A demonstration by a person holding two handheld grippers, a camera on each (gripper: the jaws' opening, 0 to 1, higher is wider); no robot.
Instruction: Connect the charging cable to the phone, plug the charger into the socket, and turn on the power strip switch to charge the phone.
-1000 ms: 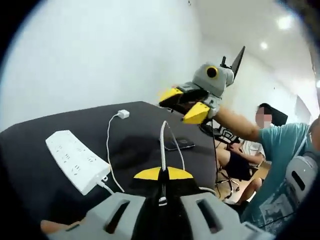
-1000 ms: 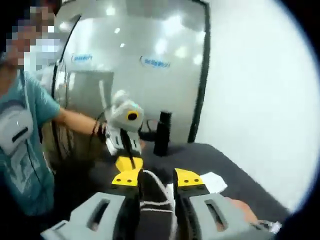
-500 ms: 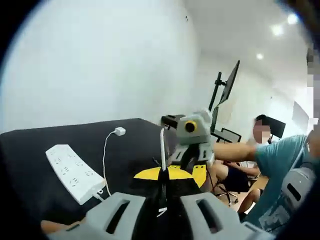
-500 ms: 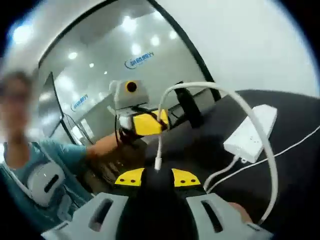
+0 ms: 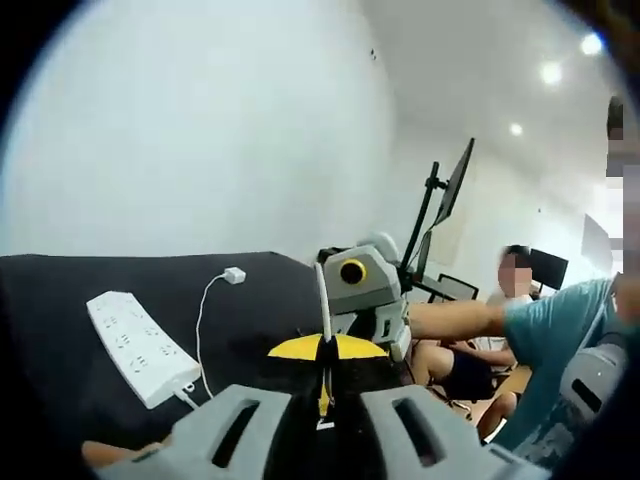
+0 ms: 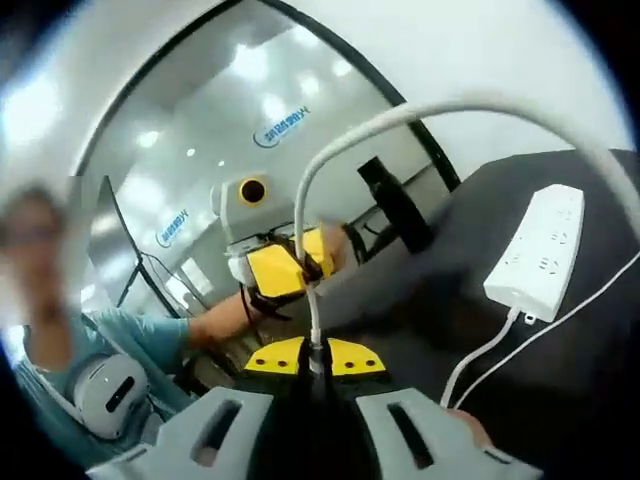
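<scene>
A white charging cable [image 5: 323,300] rises from between the yellow tips of my left gripper [image 5: 325,348], which is shut on it. Straight ahead of those tips, close by, is the right gripper's grey housing, facing this camera. In the right gripper view the cable [image 6: 305,230] drops into my right gripper [image 6: 315,357], whose tips are closed around its end; from there it arcs up and off to the right. The left gripper [image 6: 287,268] faces back just beyond. A white power strip [image 5: 135,345] [image 6: 540,258] and a white charger [image 5: 234,275] lie on the black table [image 5: 60,300].
The power strip's own cord [image 6: 480,355] trails across the table. A black upright object [image 6: 395,205] stands at the table's far end, before a glass wall [image 6: 300,130]. Beyond the table are a monitor on an arm [image 5: 450,190] and a seated person [image 5: 470,345].
The two grippers have come closer, facing each other. In the right gripper view the cable's end moved from just ahead of the tips to between them, and the tips closed.
</scene>
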